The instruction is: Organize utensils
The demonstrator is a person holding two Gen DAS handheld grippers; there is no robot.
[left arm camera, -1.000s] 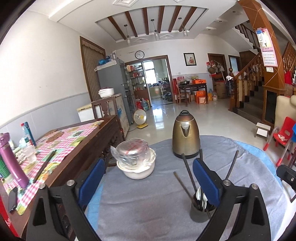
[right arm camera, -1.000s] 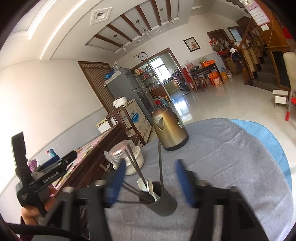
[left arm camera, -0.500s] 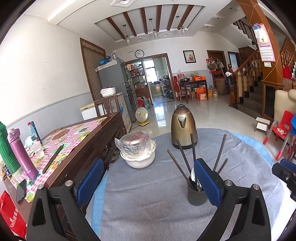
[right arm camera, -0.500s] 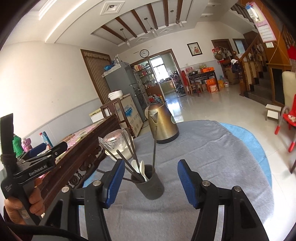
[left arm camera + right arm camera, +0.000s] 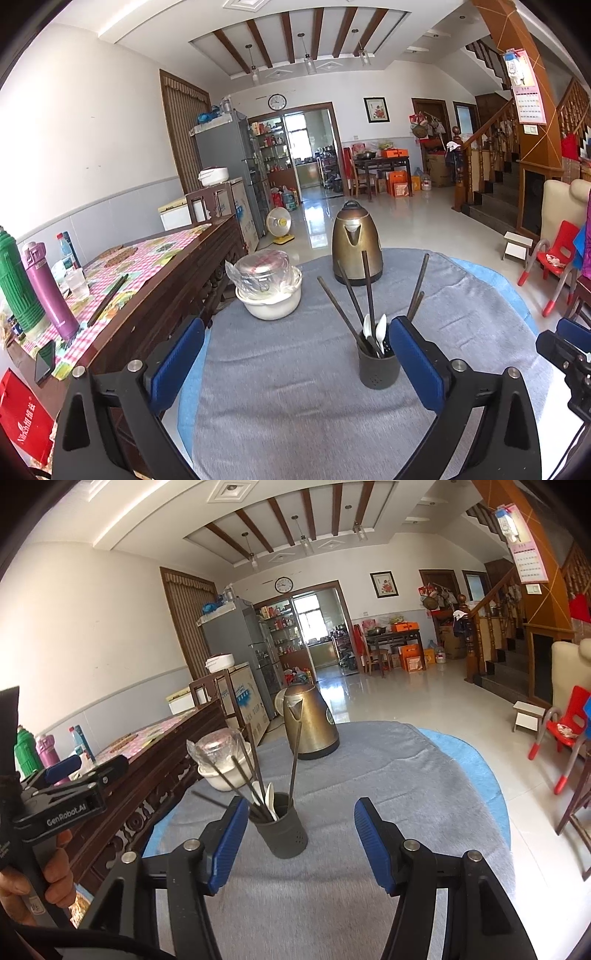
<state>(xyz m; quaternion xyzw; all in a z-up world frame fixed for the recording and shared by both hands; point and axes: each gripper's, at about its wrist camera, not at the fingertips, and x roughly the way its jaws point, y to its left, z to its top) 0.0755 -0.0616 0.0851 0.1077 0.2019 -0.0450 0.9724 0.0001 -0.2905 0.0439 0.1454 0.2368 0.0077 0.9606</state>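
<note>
Both grippers hang empty near the utensil holder, which already carries the utensils.

The dark utensil holder (image 5: 282, 830) stands upright on the grey-clothed table (image 5: 388, 775), at centre in the right wrist view and lower right of centre in the left wrist view. Dark chopsticks (image 5: 367, 291) fan out of it at different angles and two white spoons (image 5: 375, 330) sit bowl-up among them. That suggests the sorting is largely done. The right gripper (image 5: 299, 843) has its jaws wide with nothing between the pads, the holder ahead of them. The left gripper (image 5: 295, 363) is likewise wide and empty. A brass-coloured kettle (image 5: 356, 247) and a covered white bowl (image 5: 269, 291) stand farther back, well apart from the holder.
</note>
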